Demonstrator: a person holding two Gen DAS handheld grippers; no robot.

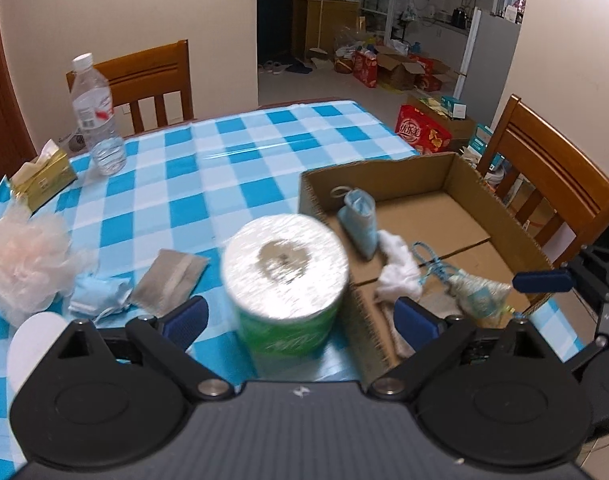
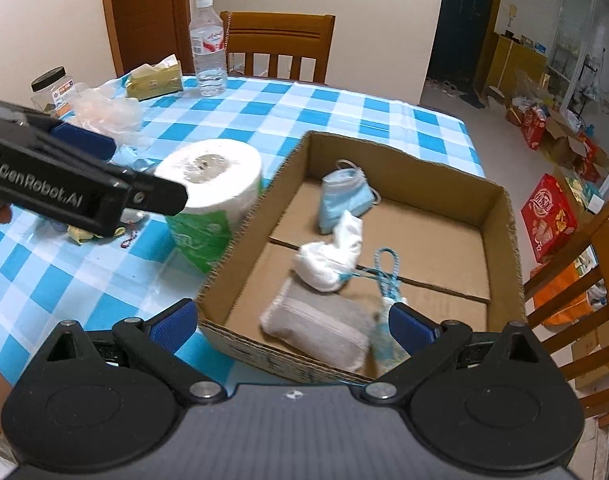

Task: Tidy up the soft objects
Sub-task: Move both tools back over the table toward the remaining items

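Two grippers, both with fingers spread and gripping nothing; your left gripper (image 1: 300, 316) frames the roll (image 1: 286, 280), which stands upright on the desk (image 1: 232, 160), against the box's (image 2: 500, 208) left wall; your right gripper (image 2: 290, 322) hovers at the box's near rim; inside lie a mask (image 2: 344, 196) at 12 o'clock, a white wad (image 2: 328, 264) mid-box, a grey pouch (image 2: 320, 328) at 6 o'clock; outside, at 9 o'clock of the roll, lie a grey pad (image 1: 168, 282), another mask (image 1: 100, 296) and a pouf (image 1: 24, 256); a bottle (image 1: 96, 116) stands at 11 o'clock.
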